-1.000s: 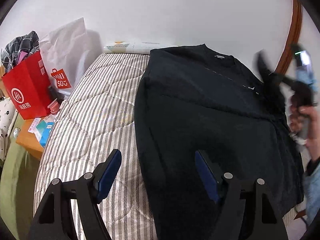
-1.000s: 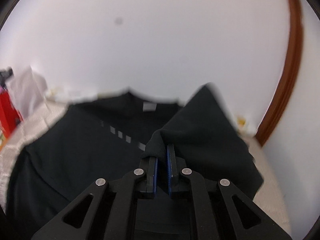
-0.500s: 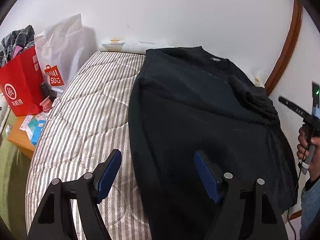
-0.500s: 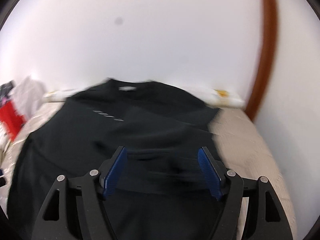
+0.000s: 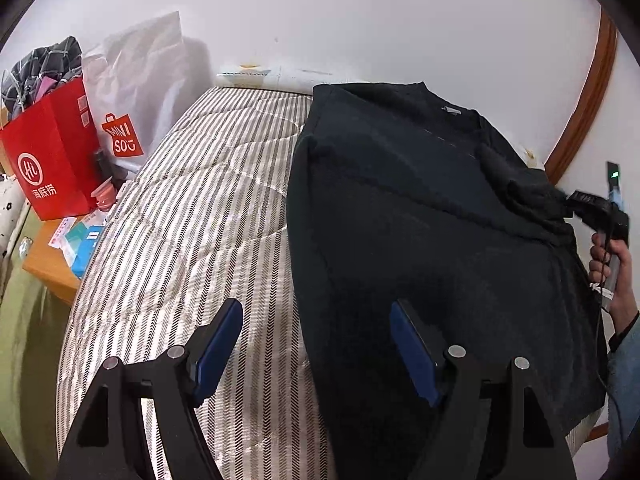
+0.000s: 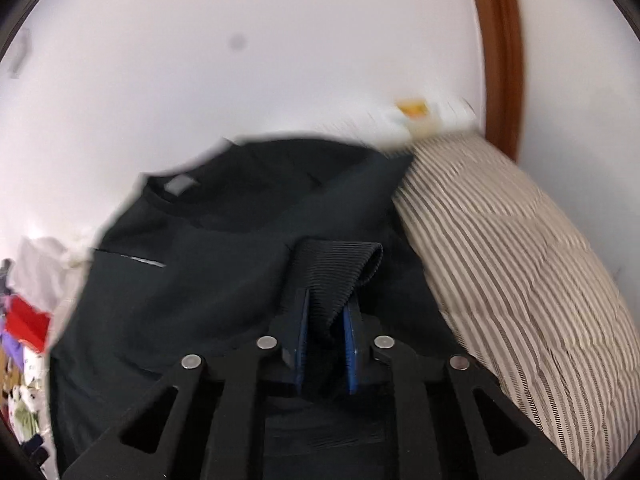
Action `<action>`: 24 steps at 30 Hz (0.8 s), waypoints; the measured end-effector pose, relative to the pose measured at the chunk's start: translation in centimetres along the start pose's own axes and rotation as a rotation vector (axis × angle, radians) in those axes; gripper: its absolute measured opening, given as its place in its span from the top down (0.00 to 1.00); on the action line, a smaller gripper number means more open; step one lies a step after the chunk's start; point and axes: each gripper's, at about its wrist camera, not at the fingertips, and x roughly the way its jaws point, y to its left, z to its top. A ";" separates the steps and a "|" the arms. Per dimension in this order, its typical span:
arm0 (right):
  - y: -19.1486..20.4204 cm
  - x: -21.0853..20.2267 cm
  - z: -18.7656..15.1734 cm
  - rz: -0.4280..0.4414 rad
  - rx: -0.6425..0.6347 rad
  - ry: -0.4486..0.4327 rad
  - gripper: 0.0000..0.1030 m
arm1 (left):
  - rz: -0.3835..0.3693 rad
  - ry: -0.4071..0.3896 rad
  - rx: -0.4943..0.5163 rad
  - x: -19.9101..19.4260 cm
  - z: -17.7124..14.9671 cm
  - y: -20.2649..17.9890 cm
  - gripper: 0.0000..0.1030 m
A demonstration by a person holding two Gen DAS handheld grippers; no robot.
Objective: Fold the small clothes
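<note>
The left gripper hangs with its blue pads spread wide and nothing between them, over the edge of the black knit sweatshirt lying flat on the brown-and-cream striped quilted mattress. The right gripper is closing its jaws on the sweatshirt's ribbed black cuff.

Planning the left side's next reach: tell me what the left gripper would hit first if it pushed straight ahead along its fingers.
Most likely the left edge of the black sweater, where it meets the striped bedcover. The open left gripper straddles that edge from above, so which is met first is unclear.
</note>
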 end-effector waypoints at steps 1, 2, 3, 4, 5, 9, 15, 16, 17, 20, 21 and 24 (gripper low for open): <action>1.0 -1.2 0.2 0.012 -0.022 -0.031 0.87 | -0.005 -0.003 -0.002 -0.1 0.0 0.1 0.28; 2.4 -2.2 0.4 0.014 -0.057 -0.054 0.88 | -0.014 -0.008 -0.003 -0.2 0.0 0.3 0.28; 3.9 -3.1 0.5 0.020 -0.091 -0.065 0.88 | -0.021 -0.013 -0.005 -0.3 0.0 0.4 0.28; 5.6 -3.8 0.8 0.030 -0.121 -0.070 0.88 | -0.020 -0.014 -0.007 -0.3 0.0 0.5 0.28; 7.4 -4.5 0.9 0.044 -0.150 -0.075 0.88 | -0.005 -0.010 -0.006 -0.2 0.1 0.6 0.28; 16.0 -5.7 0.9 0.110 -0.244 -0.074 0.89 | 0.064 -0.011 0.009 0.3 0.0 1.0 0.28; 28.7 -3.6 -0.5 0.228 -0.344 -0.039 0.90 | 0.050 -0.013 -0.029 0.0 -0.5 2.6 0.28; 30.3 -2.7 -0.7 0.243 -0.346 -0.024 0.90 | 0.046 -0.012 -0.036 0.0 -0.5 2.9 0.28; 32.0 -1.7 -0.9 0.251 -0.348 -0.014 0.90 | 0.039 -0.011 -0.046 -0.1 -0.6 3.2 0.28; 35.5 1.8 -2.2 0.224 -0.356 0.017 0.90 | 0.034 -0.010 -0.047 -0.3 -0.7 3.6 0.28; 36.1 2.8 -2.4 0.218 -0.353 0.028 0.93 | 0.030 -0.011 -0.048 -0.3 -0.7 3.8 0.28; 37.2 5.4 -3.4 0.249 -0.342 0.084 0.94 | 0.009 -0.015 -0.048 -0.5 -0.2 3.9 0.28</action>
